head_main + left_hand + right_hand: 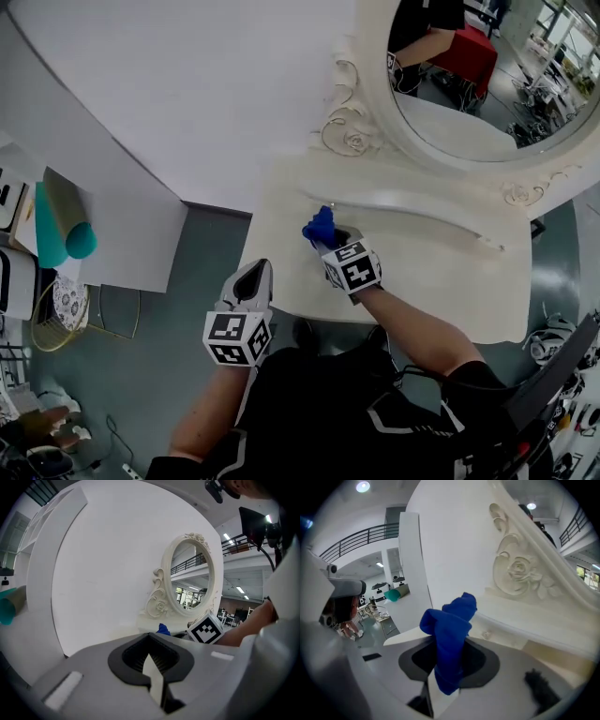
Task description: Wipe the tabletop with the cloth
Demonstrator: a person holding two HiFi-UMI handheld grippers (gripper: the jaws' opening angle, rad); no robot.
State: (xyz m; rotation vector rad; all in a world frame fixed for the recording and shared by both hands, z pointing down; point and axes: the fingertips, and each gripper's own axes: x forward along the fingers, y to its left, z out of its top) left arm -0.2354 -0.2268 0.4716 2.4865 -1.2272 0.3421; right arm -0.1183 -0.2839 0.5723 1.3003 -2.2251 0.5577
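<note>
Our right gripper (330, 244) has its jaws clamped on the blue cloth (320, 226). In the right gripper view the cloth (449, 641) runs up from between the closed tips of the right gripper (439, 686) and bunches into a loose knot above them. From the head view the bunch sits just ahead of the tips, over the left half of the cream tabletop (441, 281) and close to the raised ledge (412, 208) along its back. It seems to rest on the surface, though the angle does not let us be sure of contact.

Our left gripper (251, 277) has its jaws pressed together with nothing between them, as the left gripper view shows (157, 679). It hangs at the table's front left corner, well apart from the cloth, its tips pointing toward the wall.

Behind the ledge stands an oval mirror (373, 122) in a carved cream frame with a rose ornament (354, 141) at its lower left. A white wall panel (187, 94) runs behind the table, and a teal roll (64, 236) lies further left.
</note>
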